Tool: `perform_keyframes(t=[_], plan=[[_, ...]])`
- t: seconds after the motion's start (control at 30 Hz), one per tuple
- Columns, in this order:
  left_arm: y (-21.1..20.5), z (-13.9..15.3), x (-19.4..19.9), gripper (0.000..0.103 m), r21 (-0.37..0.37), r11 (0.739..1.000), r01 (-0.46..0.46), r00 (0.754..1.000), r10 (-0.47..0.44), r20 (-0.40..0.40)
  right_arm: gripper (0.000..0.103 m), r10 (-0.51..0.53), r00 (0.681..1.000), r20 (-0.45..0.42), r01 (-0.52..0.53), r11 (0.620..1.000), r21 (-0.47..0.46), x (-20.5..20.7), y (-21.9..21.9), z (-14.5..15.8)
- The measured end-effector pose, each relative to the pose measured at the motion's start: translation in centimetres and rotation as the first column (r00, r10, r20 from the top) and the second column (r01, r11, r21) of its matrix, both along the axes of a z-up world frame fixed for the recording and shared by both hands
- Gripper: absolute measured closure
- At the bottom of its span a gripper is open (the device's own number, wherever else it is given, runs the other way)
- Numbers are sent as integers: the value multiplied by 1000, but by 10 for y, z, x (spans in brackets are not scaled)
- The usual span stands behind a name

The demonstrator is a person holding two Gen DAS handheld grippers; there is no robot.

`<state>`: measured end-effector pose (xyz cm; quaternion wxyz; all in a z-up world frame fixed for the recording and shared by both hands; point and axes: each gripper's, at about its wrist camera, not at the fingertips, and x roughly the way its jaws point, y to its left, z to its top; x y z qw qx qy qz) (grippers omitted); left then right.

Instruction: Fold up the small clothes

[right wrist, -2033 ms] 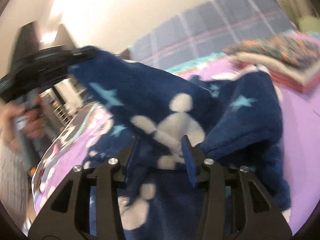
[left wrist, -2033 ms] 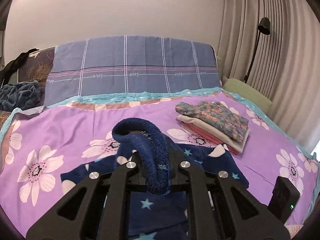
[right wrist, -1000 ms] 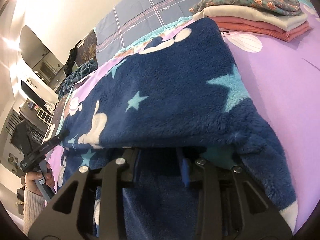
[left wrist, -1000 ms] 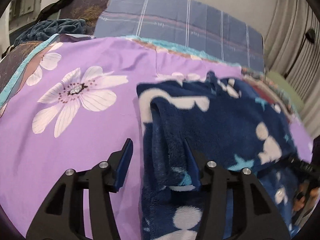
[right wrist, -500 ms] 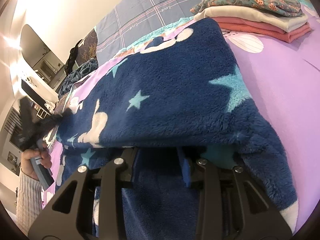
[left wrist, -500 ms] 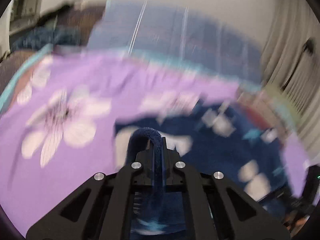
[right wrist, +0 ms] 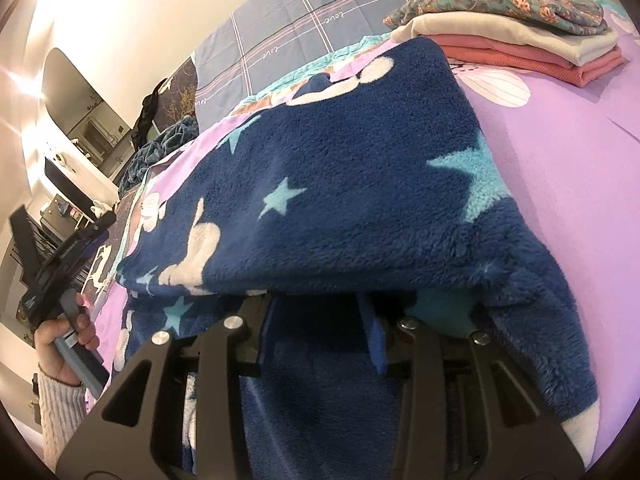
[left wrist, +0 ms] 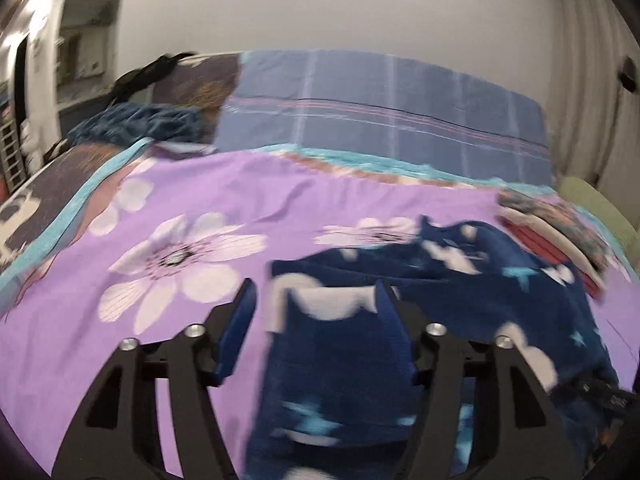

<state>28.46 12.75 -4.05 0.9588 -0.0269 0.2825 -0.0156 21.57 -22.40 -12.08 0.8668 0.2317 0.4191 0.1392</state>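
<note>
Left wrist view: left gripper (left wrist: 316, 308) opening, jaws wide, pads clear of navy star-print fleece garment (left wrist: 420, 320) lying between them, toward right edge of purple flowered bedspread (left wrist: 168, 216).

Right wrist view: right gripper (right wrist: 320, 330) opening, jaws narrow under the draped fleece; grip cannot be told. Folded clothes stack (right wrist: 520, 36) at far right corner.

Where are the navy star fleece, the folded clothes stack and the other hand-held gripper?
navy star fleece (right wrist: 340, 184), right wrist view, upper folded layer.
folded clothes stack (right wrist: 532, 46), right wrist view, cream middle layer.
left hand-held gripper (right wrist: 86, 232), right wrist view, black body above the hand.
</note>
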Motion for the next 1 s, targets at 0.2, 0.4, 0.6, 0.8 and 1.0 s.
perform_keyframes(t=[0.2, 0.4, 0.6, 0.8, 1.0], plan=[[-50, -69, 27, 28, 15, 995, 98, 965, -92, -245, 58, 80, 995, 64, -72, 989, -126, 3, 25, 15], [-54, -71, 23, 27, 45, 994, 97, 973, -85, -216, 90, -179, 982, 51, 186, 951, -247, 22, 11, 28], [-54, -72, 21, 26, 41, 994, 104, 973, -93, -209, 103, -315, 948, -33, 299, 925, -234, 14, -32, 9], [-52, -70, 22, 24, 26, 994, 109, 972, -101, -210, 81, -215, 975, -61, 192, 944, -269, -13, -23, 26], [-53, -70, 22, 23, 29, 993, 110, 972, -102, -212, 65, 8, 984, 179, 52, 943, -329, -32, 33, 94]])
